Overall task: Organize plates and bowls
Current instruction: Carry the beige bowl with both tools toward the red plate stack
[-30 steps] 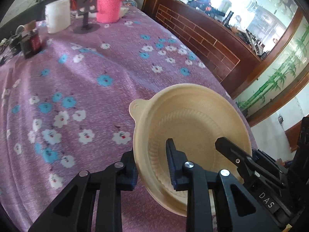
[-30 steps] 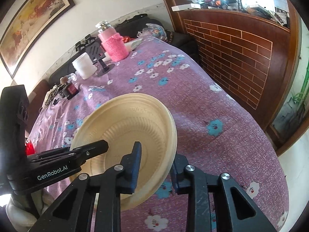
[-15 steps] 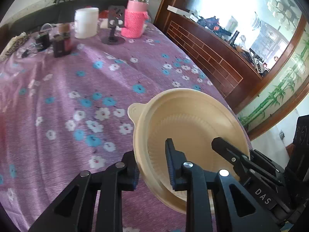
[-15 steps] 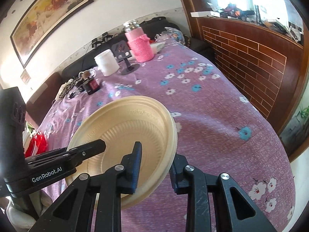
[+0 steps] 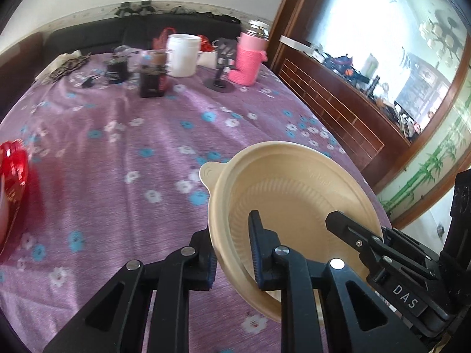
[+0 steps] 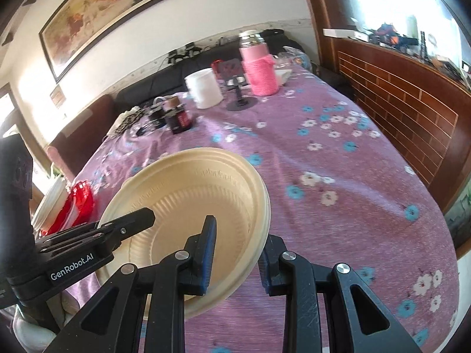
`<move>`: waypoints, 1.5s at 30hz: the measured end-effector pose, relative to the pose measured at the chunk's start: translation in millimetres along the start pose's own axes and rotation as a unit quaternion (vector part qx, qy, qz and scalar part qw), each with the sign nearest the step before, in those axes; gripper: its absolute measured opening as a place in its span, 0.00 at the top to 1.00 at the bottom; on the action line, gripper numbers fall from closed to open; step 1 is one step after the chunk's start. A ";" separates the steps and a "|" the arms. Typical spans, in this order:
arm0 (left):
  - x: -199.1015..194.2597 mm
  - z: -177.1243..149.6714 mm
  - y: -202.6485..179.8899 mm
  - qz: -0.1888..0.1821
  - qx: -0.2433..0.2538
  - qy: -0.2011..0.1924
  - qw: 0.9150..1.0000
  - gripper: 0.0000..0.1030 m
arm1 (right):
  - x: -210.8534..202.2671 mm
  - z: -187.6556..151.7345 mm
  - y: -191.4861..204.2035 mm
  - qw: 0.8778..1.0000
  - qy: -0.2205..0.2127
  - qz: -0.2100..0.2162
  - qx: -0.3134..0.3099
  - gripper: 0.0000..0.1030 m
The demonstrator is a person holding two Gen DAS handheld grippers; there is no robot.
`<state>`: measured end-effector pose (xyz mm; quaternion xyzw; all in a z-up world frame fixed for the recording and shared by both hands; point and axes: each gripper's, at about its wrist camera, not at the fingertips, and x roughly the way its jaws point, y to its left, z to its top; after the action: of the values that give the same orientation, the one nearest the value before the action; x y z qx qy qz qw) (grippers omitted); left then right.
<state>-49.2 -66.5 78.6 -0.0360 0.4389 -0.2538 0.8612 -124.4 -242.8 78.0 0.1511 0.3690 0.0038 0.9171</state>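
— What did we see at the top of the frame?
— A pink knit-covered flask (image 5: 246, 58), a white tub (image 5: 182, 55) beside it, and a dark jar (image 5: 151, 79).
— And the upper left?
— We saw a framed painting (image 6: 100, 14).

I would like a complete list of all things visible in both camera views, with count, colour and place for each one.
Round ribbed disposable bowl: one, beige, held above the table's near edge by both grippers.
Flowered tablecloth: one, purple with white and blue flowers, covering the table.
Knitted-sleeve flask: one, pink, far end.
Plastic tub: one, white, far end beside the flask.
Phone stand: one, black, between tub and flask.
Dark jars: at least two, far left.
Shiny red object: one, left edge.
Framed painting: one, on the wall.
Left gripper: black, shut on the bowl's rim.
Right gripper: black, astride the opposite rim.
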 end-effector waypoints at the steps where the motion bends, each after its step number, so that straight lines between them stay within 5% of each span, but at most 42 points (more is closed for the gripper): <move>1: -4.0 -0.8 5.6 0.002 -0.004 -0.002 1.000 0.82 | 0.4 -0.3 6.0 1.000 0.000 0.003 -0.004 0.73; 27: -103.3 -25.6 119.1 0.079 -0.091 -0.102 0.987 0.82 | 19.1 4.9 160.3 0.992 -0.001 0.064 -0.113 0.72; 45: -172.9 -33.6 206.2 0.137 -0.166 -0.171 0.962 0.82 | 28.8 11.7 279.1 0.974 -0.013 0.124 -0.189 0.72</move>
<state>-75.7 199.1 126.9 -0.1607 0.3213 -0.0474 0.9320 -66.3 23.7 144.7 0.0193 0.3277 0.1849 0.9263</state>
